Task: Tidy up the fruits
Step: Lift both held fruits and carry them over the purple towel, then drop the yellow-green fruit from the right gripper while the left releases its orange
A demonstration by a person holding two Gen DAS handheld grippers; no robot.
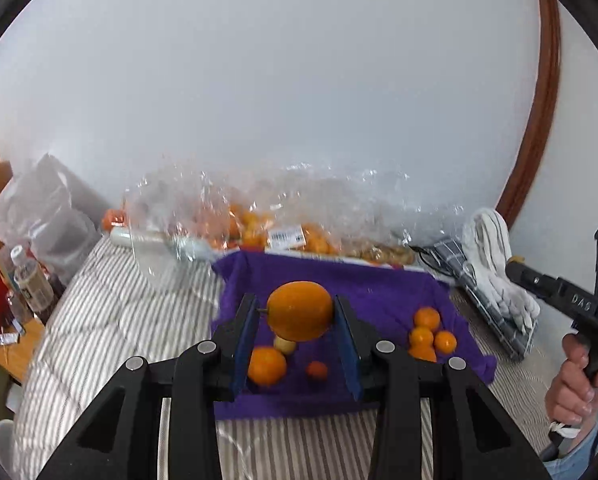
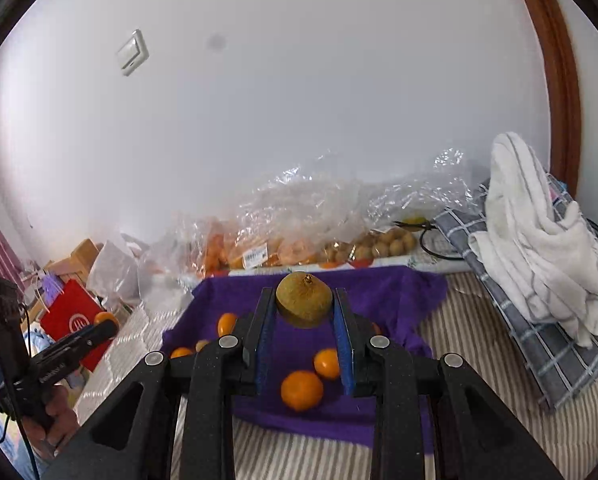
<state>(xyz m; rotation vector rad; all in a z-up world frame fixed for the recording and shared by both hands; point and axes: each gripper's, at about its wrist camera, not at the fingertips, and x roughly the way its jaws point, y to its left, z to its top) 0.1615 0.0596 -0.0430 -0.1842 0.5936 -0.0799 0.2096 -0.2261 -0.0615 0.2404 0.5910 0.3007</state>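
Left tool point(image 1: 295, 316) raised, grasping orange point(image 1: 300, 311); right tool point(image 2: 304, 308) raised (level), grasping kiwi point(image 2: 304, 300).

The left gripper point(image 1: 295, 314) clamps a big orange fruit point(image 1: 300, 311) above the purple cloth point(image 1: 379, 296). Small oranges point(image 1: 429, 332) cluster right.

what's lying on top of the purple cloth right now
Loose oranges sit on the purple cloth, plus one pale fruit mostly hidden behind the orange fruit held in the left hand-held gripper.
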